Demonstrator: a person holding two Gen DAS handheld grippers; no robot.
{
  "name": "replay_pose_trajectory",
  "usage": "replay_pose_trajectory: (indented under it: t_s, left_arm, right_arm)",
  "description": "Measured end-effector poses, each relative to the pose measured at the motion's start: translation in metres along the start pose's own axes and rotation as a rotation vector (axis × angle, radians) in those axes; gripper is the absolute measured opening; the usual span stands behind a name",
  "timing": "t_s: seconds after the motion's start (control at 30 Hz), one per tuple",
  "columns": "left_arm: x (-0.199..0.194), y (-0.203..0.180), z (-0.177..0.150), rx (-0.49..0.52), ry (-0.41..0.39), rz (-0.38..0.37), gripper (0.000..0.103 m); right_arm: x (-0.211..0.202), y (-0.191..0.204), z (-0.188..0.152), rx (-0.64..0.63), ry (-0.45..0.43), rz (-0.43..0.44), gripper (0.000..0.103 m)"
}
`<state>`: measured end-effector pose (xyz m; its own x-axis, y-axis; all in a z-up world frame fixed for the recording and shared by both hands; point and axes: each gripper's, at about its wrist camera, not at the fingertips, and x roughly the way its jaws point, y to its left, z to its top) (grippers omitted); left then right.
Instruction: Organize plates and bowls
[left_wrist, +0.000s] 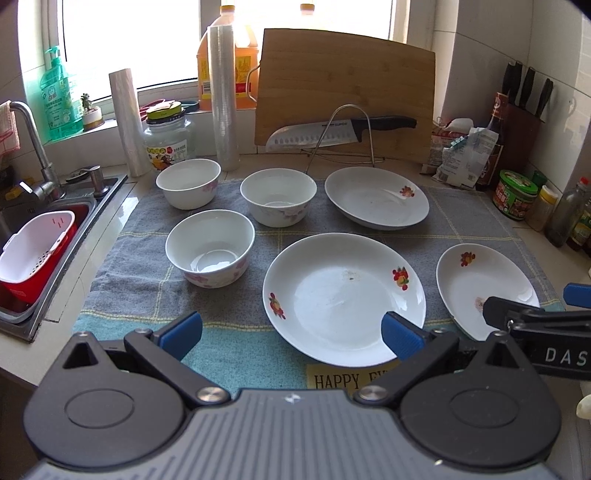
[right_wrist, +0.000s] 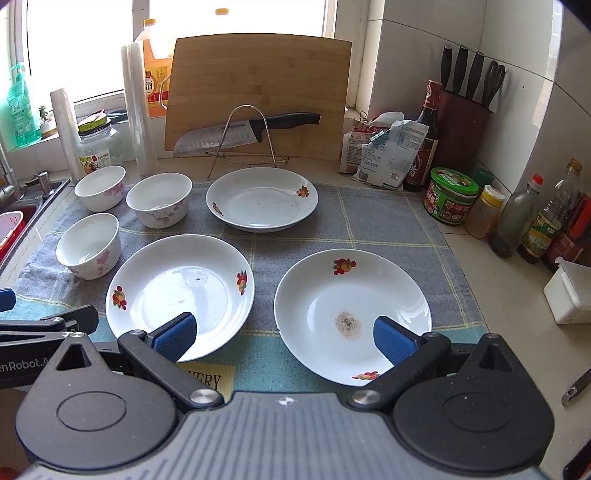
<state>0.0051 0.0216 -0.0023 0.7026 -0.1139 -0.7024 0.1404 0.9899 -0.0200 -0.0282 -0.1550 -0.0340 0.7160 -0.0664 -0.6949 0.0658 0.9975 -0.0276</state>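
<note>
Three white floral bowls stand on a grey towel (left_wrist: 461, 221): a near-left bowl (left_wrist: 209, 246), a far-left bowl (left_wrist: 188, 182) and a middle bowl (left_wrist: 278, 195). Three white plates with fruit prints lie beside them: a far plate (left_wrist: 376, 197), a middle plate (left_wrist: 343, 295) and a right plate (left_wrist: 480, 284). My left gripper (left_wrist: 291, 334) hovers open over the towel's near edge, its right finger above the middle plate's rim. My right gripper (right_wrist: 284, 334) is open too, between the middle plate (right_wrist: 181, 295) and the stained right plate (right_wrist: 351, 314).
A sink (left_wrist: 44, 236) with a red and white basket (left_wrist: 33, 251) lies on the left. At the back stand a cutting board (left_wrist: 343, 92), a knife (left_wrist: 340, 134) on a wire rack, film rolls and a jar. Sauce bottles and a knife block (right_wrist: 465, 129) line the right wall.
</note>
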Motion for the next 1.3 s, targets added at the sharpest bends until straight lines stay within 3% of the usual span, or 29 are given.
replay_pose_trajectory:
  t_s: [0.33,0.53,0.77,1.1,1.3]
  left_arm:
    - [0.006,0.01,-0.006,0.036,-0.107,-0.132,0.102]
    - [0.016,0.004,-0.009,0.058,-0.066,-0.242,0.102]
    - [0.018,-0.033,-0.02,0.206,-0.071,-0.313,0.102]
    - [0.044,-0.096,-0.029,0.262,-0.024,-0.373,0.102]
    - [0.063,-0.133,-0.043,0.316,0.032,-0.367,0.102]
  right_arm:
    - [-0.013,-0.011,-0.004,0.006,-0.064,-0.039,0.103]
    - [-0.013,-0.033,-0.004,0.046,-0.067,-0.069,0.103]
    - [0.0,-0.065,-0.007,0.065,-0.058,-0.049,0.103]
    - [0.036,-0.118,0.0,0.061,-0.061,0.047,0.103]
    - [0.068,-0.149,0.006,0.069,-0.019,0.088,0.103]
